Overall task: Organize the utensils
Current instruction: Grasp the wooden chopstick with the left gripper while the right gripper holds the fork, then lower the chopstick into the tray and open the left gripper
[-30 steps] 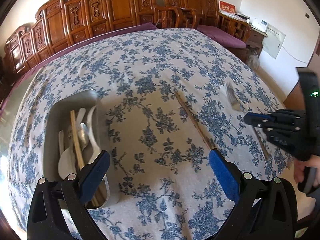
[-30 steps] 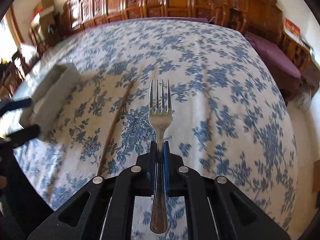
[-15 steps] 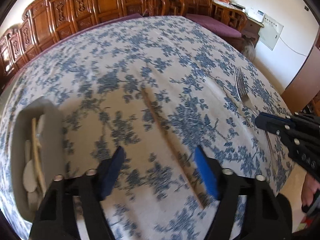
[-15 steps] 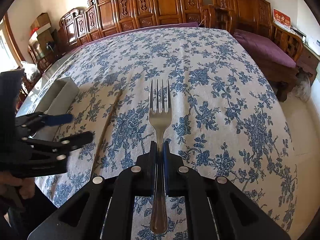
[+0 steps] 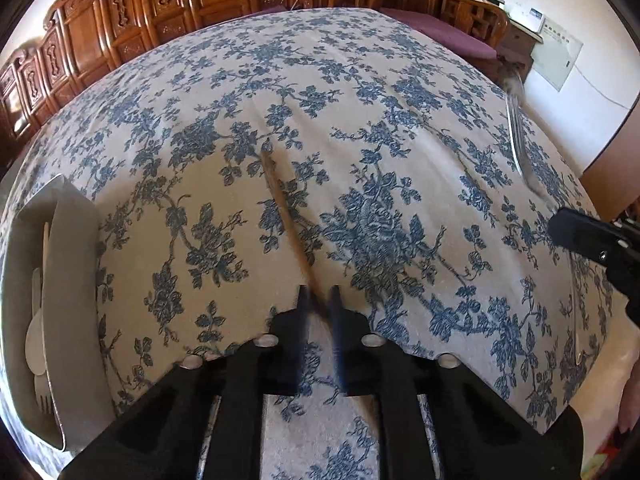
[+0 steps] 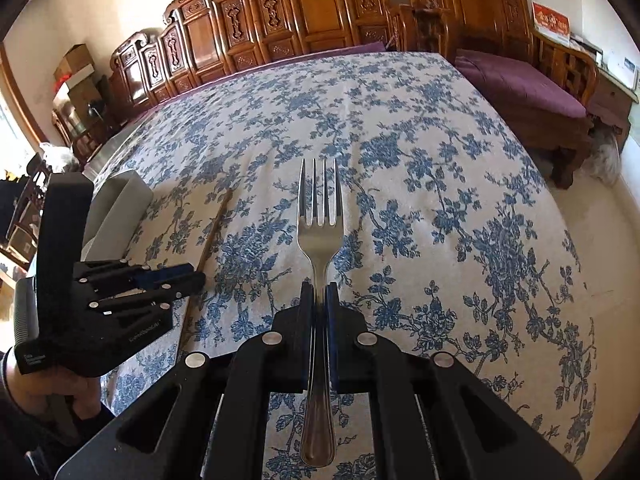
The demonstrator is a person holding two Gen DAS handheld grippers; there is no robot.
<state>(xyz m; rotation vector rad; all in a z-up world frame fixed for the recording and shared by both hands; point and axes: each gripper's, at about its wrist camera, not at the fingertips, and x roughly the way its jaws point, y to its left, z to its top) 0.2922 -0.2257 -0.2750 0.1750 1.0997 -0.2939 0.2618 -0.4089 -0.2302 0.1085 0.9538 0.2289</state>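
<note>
A brown chopstick lies on the flowered tablecloth, running away from me. My left gripper is down at its near end, blue pads closing in on it from both sides, slightly blurred. From the right wrist view, the left gripper sits shut over the same chopstick. My right gripper is shut on a steel fork, held by the neck above the cloth with tines pointing away. In the left wrist view the fork and the right gripper show at the right edge.
A grey utensil tray holding white spoons and other utensils stands at the left; it also shows as the grey tray behind the left gripper. Carved wooden chairs line the far side. The table edge drops off at the right.
My left gripper swung right, away from the tray, came down over the chopstick, and its jaws went from wide open to closed. The right gripper, still holding the fork, shifted slightly.
</note>
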